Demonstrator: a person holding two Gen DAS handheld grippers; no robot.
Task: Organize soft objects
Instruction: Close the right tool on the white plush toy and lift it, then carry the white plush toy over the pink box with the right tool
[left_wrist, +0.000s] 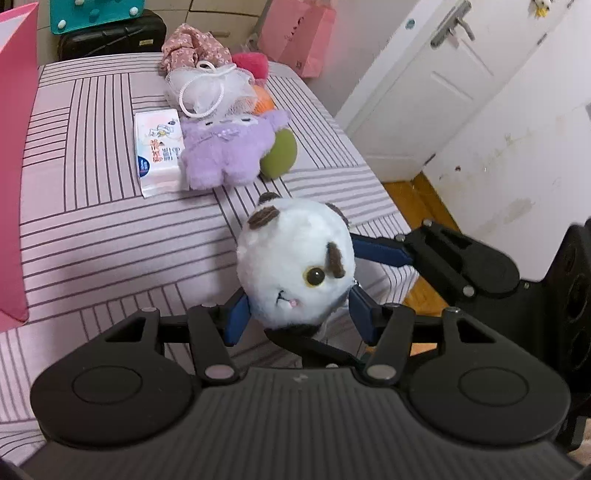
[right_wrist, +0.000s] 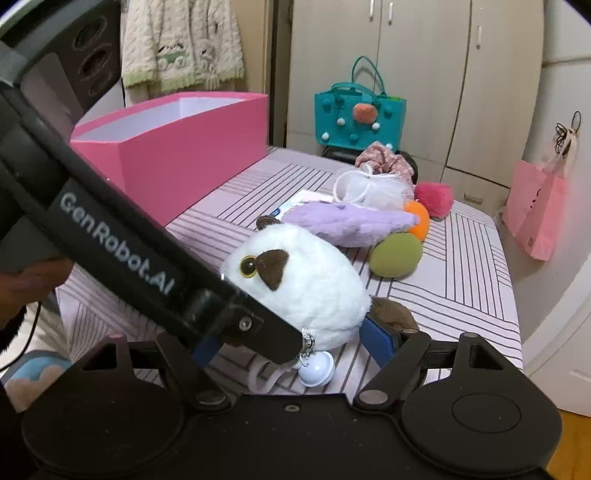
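Table (left_wrist: 92, 229) under striped cloth, bare toward near left edge; right edge drops to floor. Pink box (right_wrist: 177, 147) open at far left. White plush cat (left_wrist: 295, 266) clamped between left gripper (left_wrist: 299, 314) pads, above near edge. Right gripper (right_wrist: 295, 343) spread, straddling cat, grip uncertain.

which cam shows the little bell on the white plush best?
Right wrist. The bell hangs in plain sight under the white plush, by a silver clasp, just past the left gripper's finger crossing the frame. In the left wrist view the plush fills the jaws face-on and hides the bell.
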